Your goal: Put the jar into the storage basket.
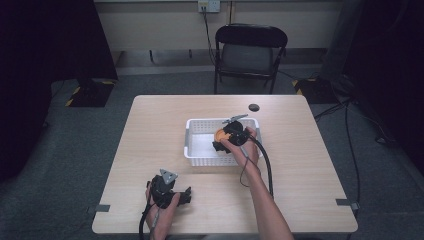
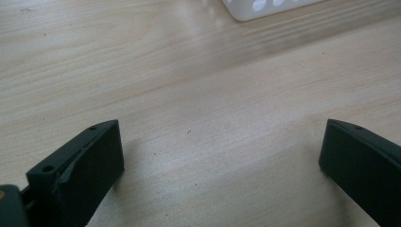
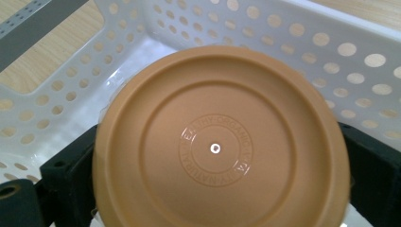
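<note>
A white perforated basket [image 1: 200, 152] stands on the wooden table [image 1: 150, 130] near its middle. My right gripper [image 1: 222, 141] hangs inside the basket, shut on a round orange lid [image 3: 220, 142] whose embossed ring of lettering faces the camera. The lid [image 1: 220, 135] shows as an orange spot by the black jaws in the high view. The basket's holed walls [image 3: 302, 42] rise around the lid. My left gripper [image 1: 186, 196] rests low on the table near the front edge. Its jaws stand wide open over bare wood [image 2: 208, 142], and a basket corner [image 2: 265, 7] lies beyond them.
A small black disc [image 1: 254, 107] lies on the table behind the basket. A black folding chair [image 1: 250, 50] stands beyond the far edge. Cables trail across the grey floor on the right.
</note>
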`<state>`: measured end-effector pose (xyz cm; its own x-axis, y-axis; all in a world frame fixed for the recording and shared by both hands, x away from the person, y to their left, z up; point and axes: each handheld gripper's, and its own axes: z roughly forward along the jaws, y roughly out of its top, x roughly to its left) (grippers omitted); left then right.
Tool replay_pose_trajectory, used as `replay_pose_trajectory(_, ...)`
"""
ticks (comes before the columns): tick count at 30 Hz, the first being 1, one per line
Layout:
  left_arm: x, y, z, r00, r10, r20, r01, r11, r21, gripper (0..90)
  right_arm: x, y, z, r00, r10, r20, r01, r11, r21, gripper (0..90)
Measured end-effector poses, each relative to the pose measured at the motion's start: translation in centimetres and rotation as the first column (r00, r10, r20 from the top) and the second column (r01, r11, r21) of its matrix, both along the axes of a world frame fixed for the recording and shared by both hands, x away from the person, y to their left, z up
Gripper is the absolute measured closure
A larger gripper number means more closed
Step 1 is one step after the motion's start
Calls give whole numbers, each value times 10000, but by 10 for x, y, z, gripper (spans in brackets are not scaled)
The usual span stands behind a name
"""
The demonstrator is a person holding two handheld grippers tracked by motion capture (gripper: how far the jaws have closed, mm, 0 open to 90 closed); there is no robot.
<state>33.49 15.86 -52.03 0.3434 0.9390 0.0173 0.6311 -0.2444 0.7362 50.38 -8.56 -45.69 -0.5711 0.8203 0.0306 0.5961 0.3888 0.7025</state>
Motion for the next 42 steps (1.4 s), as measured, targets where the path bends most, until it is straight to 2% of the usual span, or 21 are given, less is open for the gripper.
replay_pose_trajectory(2,0,0,0,10000,0,0,0,10000,-1,2,0,-1,0,10000,8,-67,-7,9999,134,30)
replay_pose_trajectory(7,0,0,0,10000,2,0,-2,10000,-1,2,-3,0,2,9998,93,190,-92,10000,-32,33)
replay_pose_trajectory(13,0,0,0,10000,1,0,-1,10000,-1,2,-8,-2,11,9988,171,451,-181,9996,230,30)
replay_pose_trajectory(21,0,0,0,10000,3,-3,-3,10000,-6,2,-17,-1,23,9946,-22,1034,-9,9996,290,16)
replay_pose_trajectory(25,0,0,0,10000,6,-1,-6,10000,-6,2,-23,-2,29,9919,-53,1272,-20,9983,579,14)
replay_pose_trajectory(32,0,0,0,10000,4,-6,-4,10000,-5,2,-33,-6,38,9858,-173,1673,41,9969,790,14)
replay_pose_trajectory(42,0,0,0,10000,5,-3,-5,10000,-4,2,-45,-18,45,9784,-389,2029,98,9898,1424,13)
